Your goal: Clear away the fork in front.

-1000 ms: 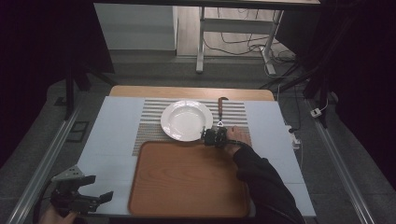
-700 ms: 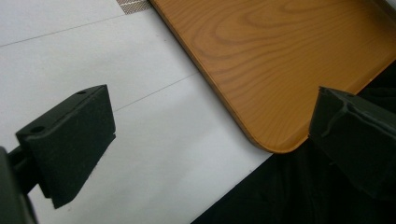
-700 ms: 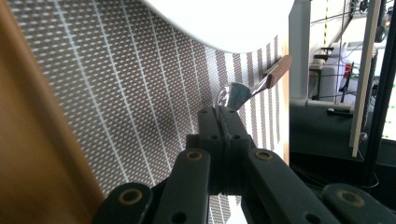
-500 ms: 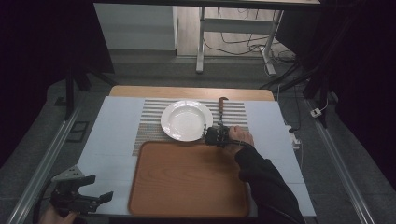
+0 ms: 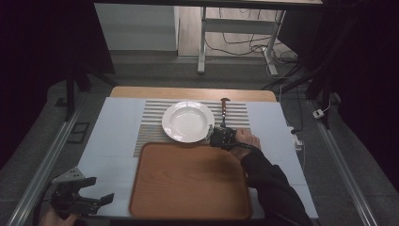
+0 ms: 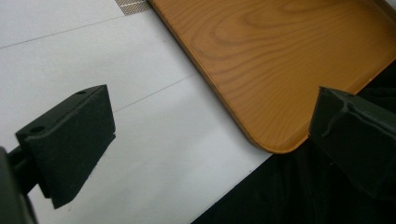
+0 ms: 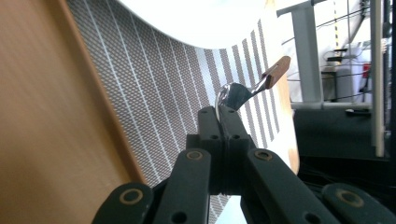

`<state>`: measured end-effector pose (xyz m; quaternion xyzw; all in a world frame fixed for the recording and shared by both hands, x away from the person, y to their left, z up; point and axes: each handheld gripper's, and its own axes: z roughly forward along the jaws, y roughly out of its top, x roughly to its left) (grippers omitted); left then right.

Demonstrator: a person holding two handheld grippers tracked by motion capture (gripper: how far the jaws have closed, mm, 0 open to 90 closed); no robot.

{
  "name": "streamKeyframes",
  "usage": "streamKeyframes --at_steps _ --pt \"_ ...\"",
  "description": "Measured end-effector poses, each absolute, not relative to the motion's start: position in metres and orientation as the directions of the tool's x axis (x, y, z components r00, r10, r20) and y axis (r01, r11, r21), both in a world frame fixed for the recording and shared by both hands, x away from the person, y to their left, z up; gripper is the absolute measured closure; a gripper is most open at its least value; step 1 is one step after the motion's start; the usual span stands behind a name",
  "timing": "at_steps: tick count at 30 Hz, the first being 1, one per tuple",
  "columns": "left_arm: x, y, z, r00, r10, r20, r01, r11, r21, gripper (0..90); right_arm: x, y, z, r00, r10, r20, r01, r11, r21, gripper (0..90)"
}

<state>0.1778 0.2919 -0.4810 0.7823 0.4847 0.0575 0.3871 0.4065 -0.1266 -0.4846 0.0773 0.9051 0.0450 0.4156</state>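
Right claw [image 5: 217, 136]: I see its jaws pressed together on the bowl end of the spoon [image 7: 236, 93], just beside the near right rim of the plate in the high view.
Spoon: in my right gripper view it is pinched at the metal bowl, and its brown wooden handle points away toward the far edge of the desk; in the high view it lies along the striped placemat [image 5: 150, 122], right of the plate. I cannot tell whether it rests on the mat or is lifted off it.
Plate [image 5: 187, 121]: white, on the placemat, just behind the tray.
Tray [image 5: 188, 183]: brown wood, on the near side of the desk, touching the mat's near edge.
Left claw [image 5: 101, 200]: I see its jaws wide apart with nothing between them, low at the near left corner of the desk [image 5: 108, 141], just off the tray's rounded corner [image 6: 275, 144].
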Motion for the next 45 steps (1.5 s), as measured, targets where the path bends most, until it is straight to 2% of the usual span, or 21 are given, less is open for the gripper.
streamKeyframes --at_steps 3,13,17,27,28,35,41,45 --pt "0.178 0.292 -0.481 0.525 0.802 -0.285 0.713 -0.231 0.662 0.3 0.402 -0.130 -0.478 -0.663 0.222 -0.715 0.111 0.974 0.199 90.0" --pt "0.178 0.291 -0.480 0.536 0.797 -0.280 0.708 -0.244 0.662 0.0 0.382 -0.141 -0.462 -0.673 0.291 -0.680 0.122 0.950 0.286 89.9" --pt "0.179 0.289 -0.480 0.543 0.791 -0.283 0.706 -0.247 0.664 0.0 0.372 -0.149 -0.455 -0.692 0.353 -0.630 0.139 0.921 0.364 89.9" --pt "0.185 0.283 -0.474 0.573 0.775 -0.265 0.680 -0.269 0.682 0.0 0.355 -0.162 -0.440 -0.728 0.415 -0.545 0.136 0.867 0.479 89.9" --pt "0.186 0.282 -0.474 0.577 0.771 -0.269 0.679 -0.270 0.683 0.0 0.351 -0.165 -0.437 -0.739 0.435 -0.514 0.142 0.847 0.513 89.9" --pt "0.195 0.273 -0.472 0.643 0.716 -0.271 0.639 -0.307 0.705 0.0 0.341 -0.174 -0.428 -0.773 0.468 -0.428 0.144 0.787 0.600 89.9" --pt "0.205 0.261 -0.469 0.684 0.672 -0.283 0.616 -0.324 0.719 0.0 0.332 -0.186 -0.420 -0.812 0.495 -0.311 0.168 0.707 0.687 89.9" --pt "0.211 0.254 -0.466 0.708 0.651 -0.275 0.591 -0.332 0.735 0.0 0.326 -0.192 -0.417 -0.844 0.483 -0.234 0.173 0.657 0.734 89.9"
